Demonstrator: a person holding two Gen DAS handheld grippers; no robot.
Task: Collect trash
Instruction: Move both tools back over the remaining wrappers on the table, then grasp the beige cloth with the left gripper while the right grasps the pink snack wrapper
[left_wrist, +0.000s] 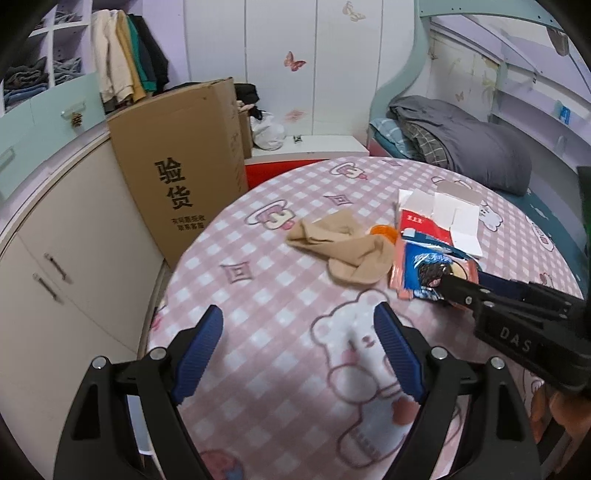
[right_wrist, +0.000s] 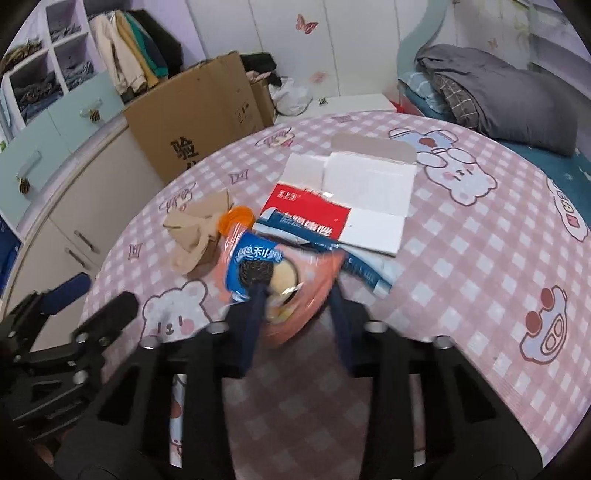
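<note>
Left gripper (left_wrist: 297, 354): one; two blue fingers spread wide apart, nothing between them, over the near part of the cloth.
Right gripper (right_wrist: 297, 314): one; its two dark fingers straddle the near end of the wrapper, still with a gap between them; blurred, so contact cannot be told.
Cloth (left_wrist: 280, 295): one pink checked cover with bear prints, spread over a round table.
Wrapper (right_wrist: 266, 269): one, orange and blue with a biscuit picture, lying on the cloth at the right gripper's tips, overlapping the carton's near edge.
Socks (left_wrist: 341, 247): beige, bunched; looks like two, count uncertain; just left of the wrapper.
Lid (right_wrist: 236, 218): one, orange, round, between socks and carton, partly hidden.
Carton (right_wrist: 351, 195): one, flattened, red and white, beyond the wrapper, flaps open.
Box (left_wrist: 181, 162): one tall brown cardboard box with black print, standing on the floor past the table's left edge.
Quilt (left_wrist: 469, 140): one, grey, heaped on the bed at far right.
</note>
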